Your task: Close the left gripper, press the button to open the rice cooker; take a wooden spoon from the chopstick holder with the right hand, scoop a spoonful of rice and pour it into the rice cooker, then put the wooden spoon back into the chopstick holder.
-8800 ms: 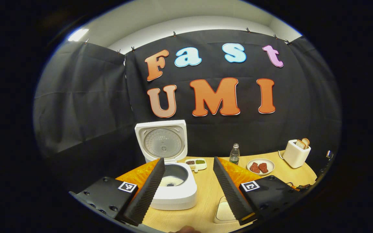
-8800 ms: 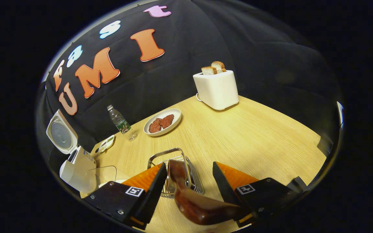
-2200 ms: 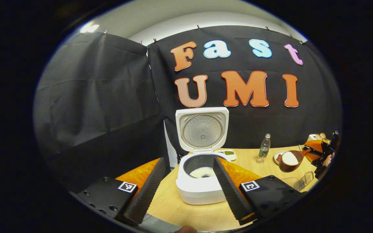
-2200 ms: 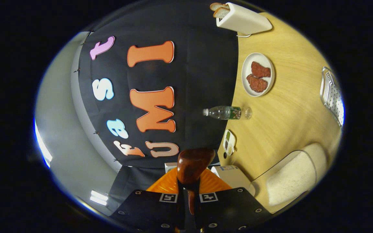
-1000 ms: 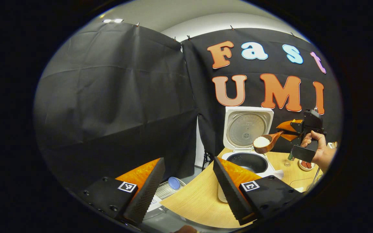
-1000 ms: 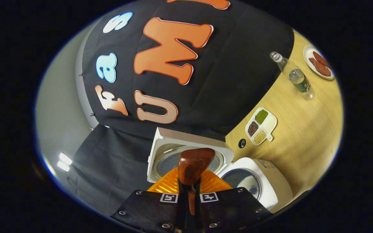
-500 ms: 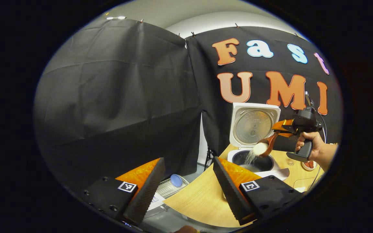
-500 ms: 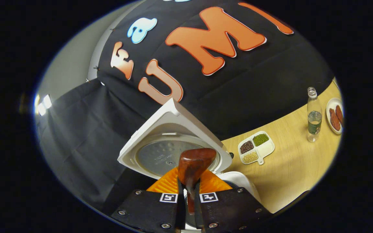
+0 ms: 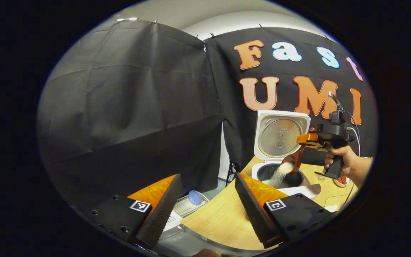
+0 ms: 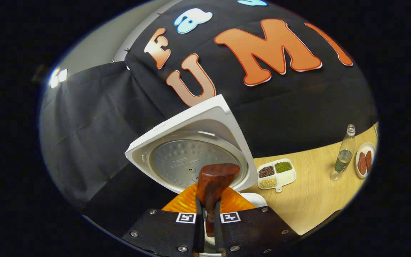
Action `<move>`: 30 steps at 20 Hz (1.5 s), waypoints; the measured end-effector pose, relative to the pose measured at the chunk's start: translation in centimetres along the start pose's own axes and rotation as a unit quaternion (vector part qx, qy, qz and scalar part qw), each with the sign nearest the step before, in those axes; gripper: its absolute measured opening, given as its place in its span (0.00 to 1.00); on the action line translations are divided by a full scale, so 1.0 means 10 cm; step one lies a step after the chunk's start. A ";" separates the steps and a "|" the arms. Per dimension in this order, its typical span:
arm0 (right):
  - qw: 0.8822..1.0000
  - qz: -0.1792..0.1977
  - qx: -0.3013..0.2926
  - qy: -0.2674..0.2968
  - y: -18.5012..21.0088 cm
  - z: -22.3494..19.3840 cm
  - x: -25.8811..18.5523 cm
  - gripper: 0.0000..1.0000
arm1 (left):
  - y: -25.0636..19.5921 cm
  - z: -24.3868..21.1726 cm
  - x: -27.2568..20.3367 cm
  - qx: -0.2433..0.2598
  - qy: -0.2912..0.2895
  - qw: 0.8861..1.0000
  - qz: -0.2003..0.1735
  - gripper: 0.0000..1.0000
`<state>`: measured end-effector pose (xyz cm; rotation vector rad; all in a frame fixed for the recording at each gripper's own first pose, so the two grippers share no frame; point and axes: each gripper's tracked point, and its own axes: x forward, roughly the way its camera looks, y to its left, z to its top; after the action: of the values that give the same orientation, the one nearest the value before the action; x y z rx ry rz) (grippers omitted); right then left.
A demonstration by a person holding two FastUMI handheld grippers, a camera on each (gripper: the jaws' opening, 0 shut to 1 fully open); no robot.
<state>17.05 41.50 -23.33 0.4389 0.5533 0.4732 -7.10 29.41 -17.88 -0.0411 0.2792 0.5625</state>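
Left gripper view: the left gripper hangs idle off the near edge of the table, fingers spread wide with nothing between them. Farther off, the rice cooker stands with its lid raised; a hand holds the right gripper above it, wooden spoon tipped bowl-down, rice streaming into the pot. Right gripper view: the fingers are drawn tight on the spoon's handle, its bowl showing from the back just ahead of them, before the cooker's open lid. A divided dish, a bottle and a plate sit further along the table. Judgement: button press, spoon pickup and scoop are done; the pour is under way. Left to do: empty the spoon and return it to the chopstick holder.
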 end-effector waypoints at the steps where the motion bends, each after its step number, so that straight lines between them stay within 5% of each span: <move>1: 1.000 -0.003 -0.022 -0.007 0.01 0.02 -0.01 0.11 | 0.01 0.01 0.00 0.000 -0.001 1.000 0.001 1.00; 13: 0.980 0.020 -0.196 -0.033 0.37 0.13 -0.06 0.11 | 0.01 0.01 -0.06 0.002 -0.006 1.000 0.004 0.96; 22: 0.952 0.049 -0.300 -0.039 0.64 0.10 -0.14 0.10 | 0.06 -0.01 -0.10 -0.006 -0.005 1.000 0.009 0.96; 30: 0.969 0.070 -0.234 -0.028 0.59 0.14 -0.30 0.10 | 0.01 0.02 -0.26 -0.005 -0.010 1.000 0.007 0.96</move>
<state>13.83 44.28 -18.03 0.0386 0.3402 0.7044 -9.19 28.14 -17.02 -0.0427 0.2576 0.5788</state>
